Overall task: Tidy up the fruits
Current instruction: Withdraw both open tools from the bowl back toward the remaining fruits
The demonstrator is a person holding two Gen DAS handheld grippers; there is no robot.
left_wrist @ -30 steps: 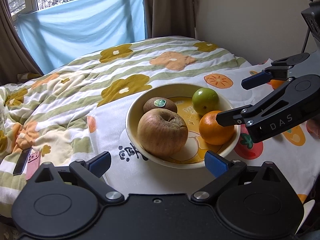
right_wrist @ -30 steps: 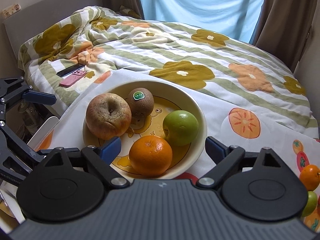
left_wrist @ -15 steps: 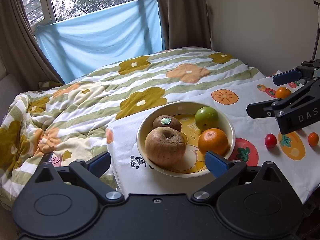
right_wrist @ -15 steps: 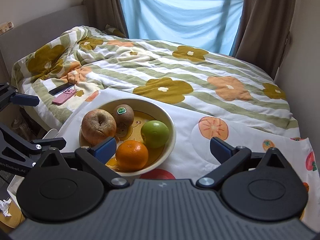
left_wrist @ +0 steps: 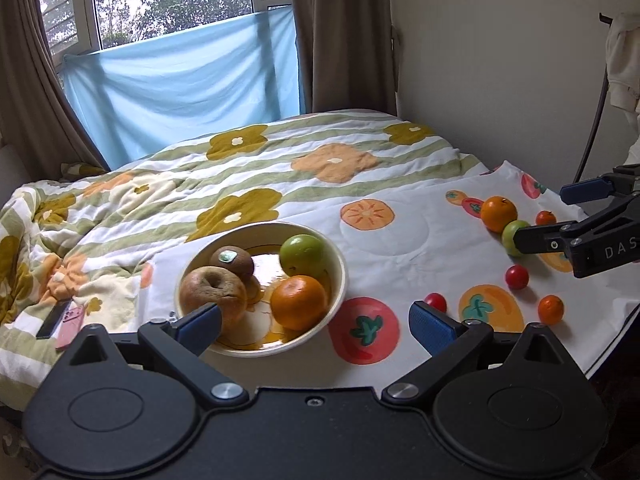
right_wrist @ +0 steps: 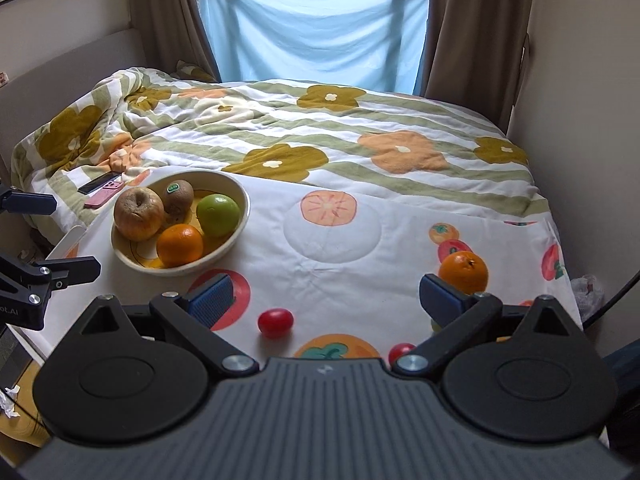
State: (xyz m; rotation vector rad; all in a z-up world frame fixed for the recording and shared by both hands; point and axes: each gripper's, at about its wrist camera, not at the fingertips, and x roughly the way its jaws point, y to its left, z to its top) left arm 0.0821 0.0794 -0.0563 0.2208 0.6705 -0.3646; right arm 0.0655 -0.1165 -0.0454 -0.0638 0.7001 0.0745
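Observation:
A cream bowl (left_wrist: 340, 264) (right_wrist: 240, 200) on the fruit-print cloth holds a brown apple (left_wrist: 212, 292) (right_wrist: 138, 214), a kiwi (left_wrist: 232, 262) (right_wrist: 180, 196), a green apple (left_wrist: 302, 256) (right_wrist: 218, 215) and an orange (left_wrist: 298, 302) (right_wrist: 179, 245). Loose on the cloth at the right lie an orange (left_wrist: 498, 214) (right_wrist: 463, 272), a green fruit (left_wrist: 512, 232), two red tomatoes (left_wrist: 517, 277) (right_wrist: 275, 322) and small oranges (left_wrist: 550, 309). My left gripper (left_wrist: 316, 324) is open and empty before the bowl. My right gripper (right_wrist: 326, 296) (left_wrist: 548, 216) is open and empty above the loose fruit.
A striped flower quilt (right_wrist: 320, 136) covers the bed behind. Two phones (left_wrist: 60, 322) (right_wrist: 102, 190) lie on the quilt at the left. The cloth's front right edge (left_wrist: 608, 344) drops off. Wall at the right, curtained window behind.
Both grippers have pulled back and up from the bowl. The right gripper has swung right over the loose fruit, which now shows in both views. Both stay open.

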